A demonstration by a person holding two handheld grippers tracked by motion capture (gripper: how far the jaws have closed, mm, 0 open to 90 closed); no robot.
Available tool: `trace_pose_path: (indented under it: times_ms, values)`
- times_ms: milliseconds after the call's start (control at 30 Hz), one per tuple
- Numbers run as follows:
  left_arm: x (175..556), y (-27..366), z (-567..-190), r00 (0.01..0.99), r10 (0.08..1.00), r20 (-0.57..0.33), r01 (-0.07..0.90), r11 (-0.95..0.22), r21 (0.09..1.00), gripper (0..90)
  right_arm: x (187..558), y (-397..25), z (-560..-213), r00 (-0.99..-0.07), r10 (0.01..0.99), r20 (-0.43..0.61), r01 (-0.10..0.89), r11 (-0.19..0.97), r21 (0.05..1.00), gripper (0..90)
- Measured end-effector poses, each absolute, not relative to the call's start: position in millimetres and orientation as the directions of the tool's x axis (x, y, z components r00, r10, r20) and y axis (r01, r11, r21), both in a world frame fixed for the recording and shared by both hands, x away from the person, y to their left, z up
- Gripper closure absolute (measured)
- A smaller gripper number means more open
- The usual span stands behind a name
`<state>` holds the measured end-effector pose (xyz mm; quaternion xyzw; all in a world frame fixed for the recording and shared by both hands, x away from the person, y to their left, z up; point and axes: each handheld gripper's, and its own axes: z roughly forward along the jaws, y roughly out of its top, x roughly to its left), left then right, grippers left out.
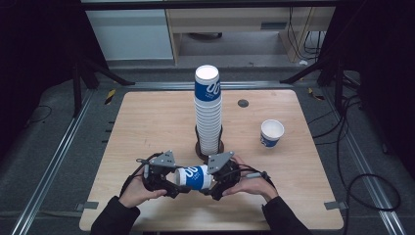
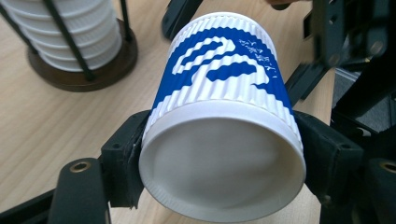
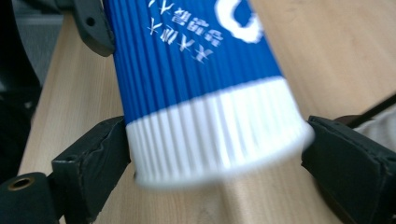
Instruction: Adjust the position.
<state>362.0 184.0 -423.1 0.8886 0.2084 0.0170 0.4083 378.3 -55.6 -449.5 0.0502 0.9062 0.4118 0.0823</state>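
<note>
A light wooden table [image 1: 147, 122] with rounded corners stands on a dark grey floor [image 1: 44, 147]; a small dark round grommet [image 1: 242, 103] sits near its far edge. Metal rails [image 1: 54, 161] run along the floor on either side of the table, and another crosses behind it. Black stand legs [image 1: 98, 68] slant down at the far left and far right. Beyond the table stand a pale blue-white cabinet [image 1: 129, 34] and a light wooden desk [image 1: 235, 19]. Black cables [image 1: 362, 181] loop over the floor at the right. The edges of the room lie in deep shadow, while the tabletop is evenly lit.
</note>
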Motion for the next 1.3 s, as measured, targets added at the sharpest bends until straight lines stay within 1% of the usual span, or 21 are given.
trace_pose_path:
  times_ms: [33, 67, 167, 267, 433, 700, 1067, 1133, 1200, 1300]
  values:
    - [362, 184, -423, 0.913, 0.384, -0.140, 0.357, -0.580, 0.733, 25.9, 378, -56, -450, -0.981, 0.159, -0.108, 0.023, 0.656, 0.755, 7.9]
    - [363, 190, -421, 0.908, 0.394, -0.141, 0.358, -0.558, 0.749, 25.9, 381, -64, -443, -0.978, 0.188, -0.088, 0.048, 0.616, 0.786, 7.8]
    - [365, 197, -418, 0.899, 0.415, -0.137, 0.360, -0.524, 0.772, 25.9, 384, -73, -437, -0.976, 0.209, -0.061, 0.071, 0.570, 0.818, 7.7]
    - [367, 203, -416, 0.895, 0.424, -0.138, 0.355, -0.488, 0.797, 25.9, 386, -79, -434, -0.974, 0.222, -0.037, 0.091, 0.540, 0.837, 7.3]
    - [365, 207, -412, 0.903, 0.409, -0.134, 0.329, -0.455, 0.828, 26.0, 389, -84, -435, -0.974, 0.228, -0.002, 0.118, 0.512, 0.851, 7.1]
    - [359, 200, -410, 0.934, 0.334, -0.130, 0.280, -0.453, 0.847, 26.0, 387, -79, -440, -0.986, 0.162, 0.046, 0.121, 0.494, 0.861, 7.2]
    - [352, 188, -414, 0.965, 0.236, -0.116, 0.223, -0.500, 0.837, 26.0, 381, -73, -441, -0.994, 0.069, 0.085, 0.107, 0.474, 0.874, 8.5]
    - [352, 186, -415, 0.967, 0.228, -0.115, 0.219, -0.506, 0.835, 26.0, 380, -72, -442, -0.994, 0.056, 0.089, 0.105, 0.478, 0.872, 9.7]
    - [352, 186, -415, 0.967, 0.227, -0.113, 0.217, -0.509, 0.833, 26.0, 379, -72, -443, -0.995, 0.044, 0.094, 0.104, 0.483, 0.870, 12.7]
    - [352, 187, -415, 0.967, 0.223, -0.123, 0.223, -0.507, 0.833, 26.1, 379, -72, -443, -0.994, 0.037, 0.106, 0.110, 0.484, 0.868, 14.2]
